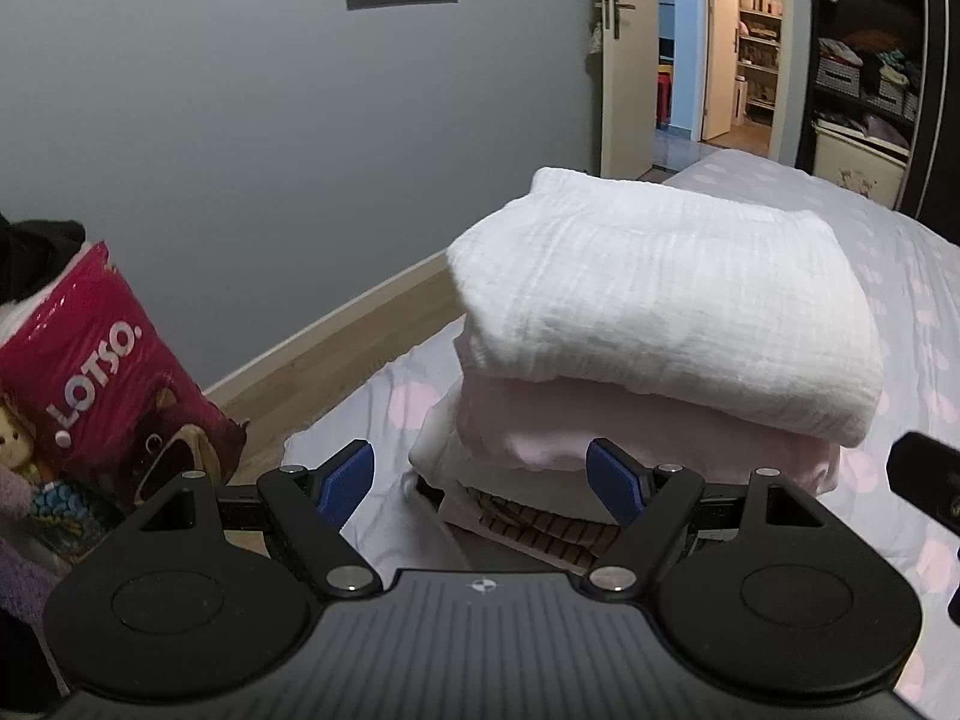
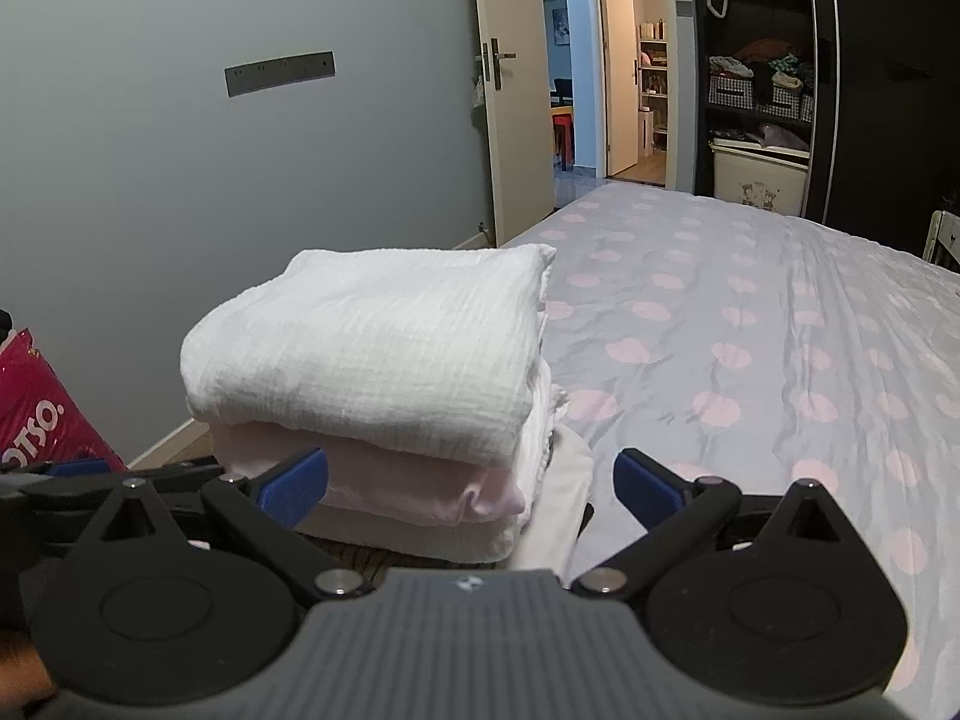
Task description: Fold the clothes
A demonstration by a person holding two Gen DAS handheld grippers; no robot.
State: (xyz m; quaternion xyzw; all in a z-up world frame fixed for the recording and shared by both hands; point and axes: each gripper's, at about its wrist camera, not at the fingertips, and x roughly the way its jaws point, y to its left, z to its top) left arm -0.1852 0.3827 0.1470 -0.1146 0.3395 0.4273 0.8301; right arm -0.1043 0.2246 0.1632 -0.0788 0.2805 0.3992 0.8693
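A stack of folded clothes sits near the bed's left edge. A white crinkled folded cloth (image 1: 660, 306) lies on top, over a pale pink garment (image 1: 576, 426), white pieces and a brown striped item (image 1: 540, 525) at the bottom. The same stack shows in the right wrist view, with the white cloth (image 2: 366, 354) on top. My left gripper (image 1: 480, 480) is open and empty, its blue pads just in front of the stack's lower layers. My right gripper (image 2: 471, 480) is open and empty at the stack's right front corner.
The bed has a grey sheet with pink dots (image 2: 750, 348). A red LOTSO bag (image 1: 102, 372) with soft toys stands at the left on the floor. A grey wall, an open door (image 2: 516, 138) and a wardrobe with shelves (image 2: 762, 96) lie beyond.
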